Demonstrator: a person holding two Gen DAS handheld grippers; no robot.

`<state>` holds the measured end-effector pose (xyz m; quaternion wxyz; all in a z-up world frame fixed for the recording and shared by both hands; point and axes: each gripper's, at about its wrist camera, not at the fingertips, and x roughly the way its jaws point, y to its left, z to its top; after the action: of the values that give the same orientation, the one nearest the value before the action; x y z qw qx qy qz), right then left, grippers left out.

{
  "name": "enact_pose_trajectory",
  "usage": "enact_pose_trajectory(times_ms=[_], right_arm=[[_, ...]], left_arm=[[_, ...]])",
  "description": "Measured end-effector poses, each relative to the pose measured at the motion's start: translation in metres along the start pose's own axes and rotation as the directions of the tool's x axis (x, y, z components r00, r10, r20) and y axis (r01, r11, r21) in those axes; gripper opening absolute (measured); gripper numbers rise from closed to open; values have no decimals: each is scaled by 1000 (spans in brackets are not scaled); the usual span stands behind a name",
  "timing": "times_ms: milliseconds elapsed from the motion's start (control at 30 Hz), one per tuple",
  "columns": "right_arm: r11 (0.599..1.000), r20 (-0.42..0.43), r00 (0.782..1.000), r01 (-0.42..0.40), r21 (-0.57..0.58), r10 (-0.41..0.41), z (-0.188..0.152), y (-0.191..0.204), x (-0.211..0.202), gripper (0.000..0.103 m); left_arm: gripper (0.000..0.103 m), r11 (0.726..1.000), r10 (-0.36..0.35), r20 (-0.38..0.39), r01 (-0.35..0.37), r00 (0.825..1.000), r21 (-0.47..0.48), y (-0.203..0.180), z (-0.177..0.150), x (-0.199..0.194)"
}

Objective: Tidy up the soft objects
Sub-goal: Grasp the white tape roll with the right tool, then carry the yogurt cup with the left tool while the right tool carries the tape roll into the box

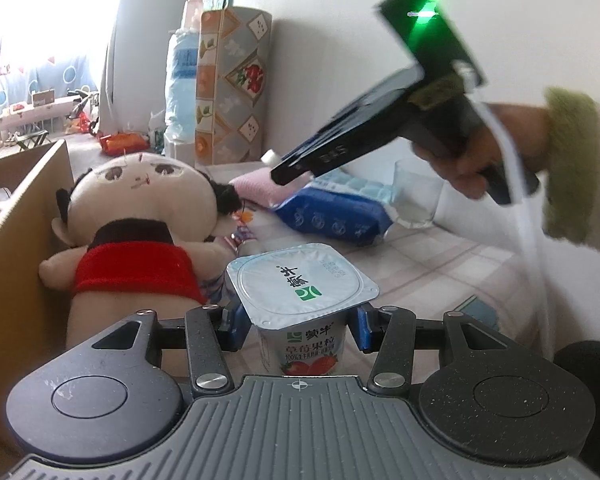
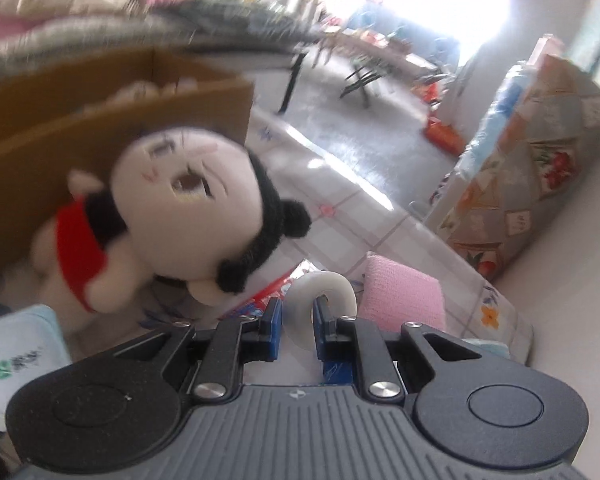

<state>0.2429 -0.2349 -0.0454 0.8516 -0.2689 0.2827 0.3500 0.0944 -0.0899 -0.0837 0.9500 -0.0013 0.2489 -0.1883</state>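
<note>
Left tool (image 1: 298, 330) pinches a yogurt cup (image 1: 300, 300); right tool (image 2: 296, 326) is pressed onto a white ring (image 2: 324, 300). Plush doll (image 1: 140, 240) lies on the tabletop (image 1: 440, 272) against the cardboard box (image 1: 24, 216). Looks light and squashy; I'd grab the torso.

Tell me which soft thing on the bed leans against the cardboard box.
The plush doll in the red top: it rests against the cardboard box. The pink towel and blue tissue pack lie apart from it.
</note>
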Motion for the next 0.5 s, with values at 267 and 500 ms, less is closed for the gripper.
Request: enact_pose_trajectory(times_ms=[267, 500], right_arm=[[991, 173, 985, -29, 129, 7, 2, 19, -93, 18], [984, 332, 941, -121, 128, 72, 28, 52, -155, 18]], left_arm=[[48, 1000, -25, 87, 27, 996, -13, 1, 22, -53], [48, 998, -1, 173, 12, 985, -63, 22, 48, -116]])
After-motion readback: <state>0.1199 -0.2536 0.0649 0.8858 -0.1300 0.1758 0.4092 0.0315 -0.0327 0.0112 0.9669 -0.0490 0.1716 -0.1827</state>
